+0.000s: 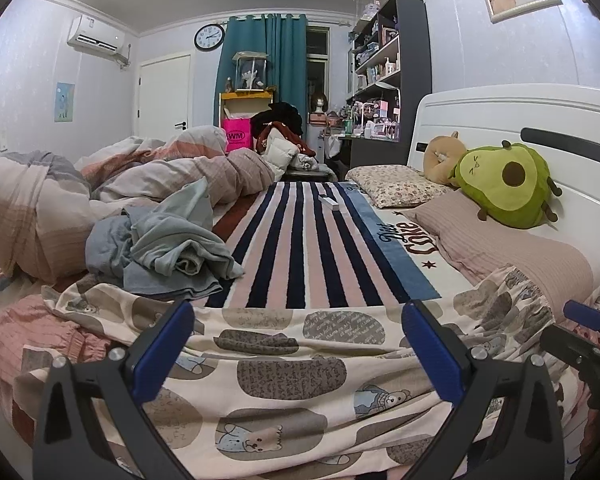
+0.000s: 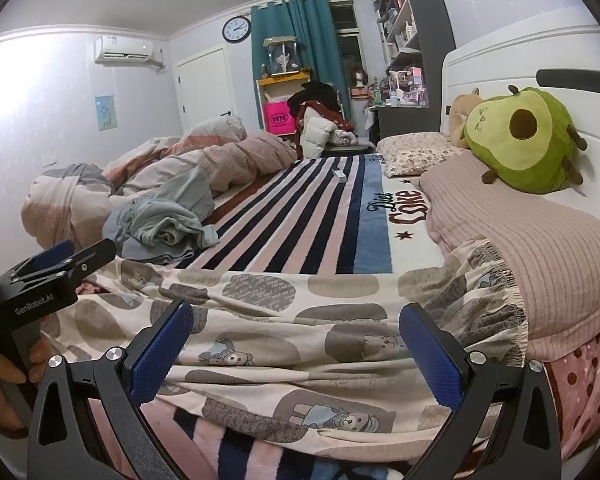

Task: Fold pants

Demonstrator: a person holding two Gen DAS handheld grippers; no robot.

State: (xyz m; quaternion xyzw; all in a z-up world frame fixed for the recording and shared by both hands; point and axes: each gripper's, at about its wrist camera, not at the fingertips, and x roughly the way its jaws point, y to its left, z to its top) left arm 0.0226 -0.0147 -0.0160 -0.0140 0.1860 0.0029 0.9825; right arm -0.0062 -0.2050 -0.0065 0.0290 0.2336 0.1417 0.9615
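Pants with a bear print lie spread across the near edge of the bed, on the striped blanket, and their gathered waistband reaches the pink pillow on the right side. I hold my left tongs low over the cloth, with the two blue pads wide apart and nothing between them except the fabric lying below. My right tongs are also wide apart, above the pants near the waistband end (whether the pads touch the cloth, I cannot tell). In the right view my left tongs appear at the left edge, just above the leg end of the pants.

Behind the pants, to the left, is a heap of blue-grey clothes, and behind it a crumpled duvet. A green avocado toy leans on the white headboard. A small white box lies far on the blanket.
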